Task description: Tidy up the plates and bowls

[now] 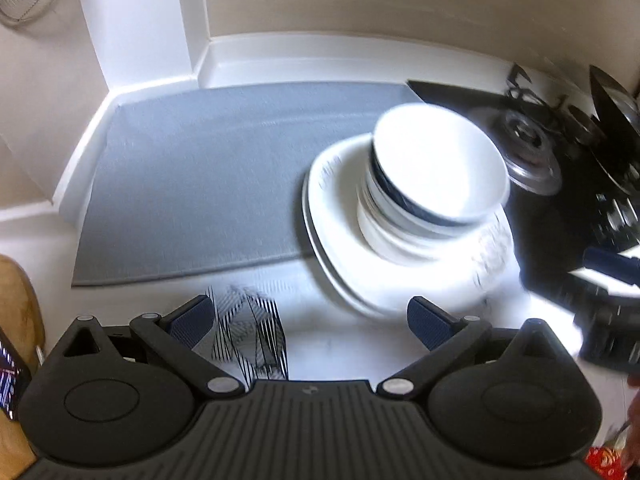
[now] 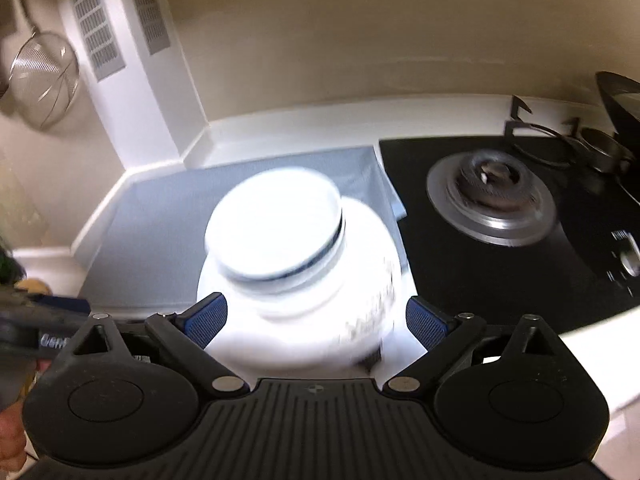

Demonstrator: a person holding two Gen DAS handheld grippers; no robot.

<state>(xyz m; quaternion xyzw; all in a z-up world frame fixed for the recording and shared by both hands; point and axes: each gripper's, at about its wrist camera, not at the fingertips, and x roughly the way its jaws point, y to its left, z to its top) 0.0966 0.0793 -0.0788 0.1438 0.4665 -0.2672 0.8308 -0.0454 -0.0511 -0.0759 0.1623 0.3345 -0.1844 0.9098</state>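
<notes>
- The stack [image 1: 408, 216] sat on the bench [image 1: 320, 344], half on the grey mat's [image 1: 208, 168] near corner and just beside the black hob [image 2: 500, 216].
- It was made of white plates [image 1: 340, 248] at the bottom with white bowls [image 1: 436, 164] nested on top; a dark band ringed one bowl's rim. The count could not be told through the blur.
- The left claw [image 1: 310, 322] was spread wide and held nothing; the stack lay ahead of it and off to its hob side, apart from both fingers.
- The right claw [image 2: 316, 320] was likewise spread and empty, with the stack straight ahead and its near edge between the blue pads [image 2: 206, 320], though contact could not be made out.
- Glazed ceramic like this was probably stiff, smooth, slippery and easy to chip, and the whole pile heavy.
- The bowls leaned a little, so they might slide if the plates were tipped.
- A safer hold would seem to be on the top bowl's rim, lifting one piece at a time, or on the plate edge with both claws opposite each other.
</notes>
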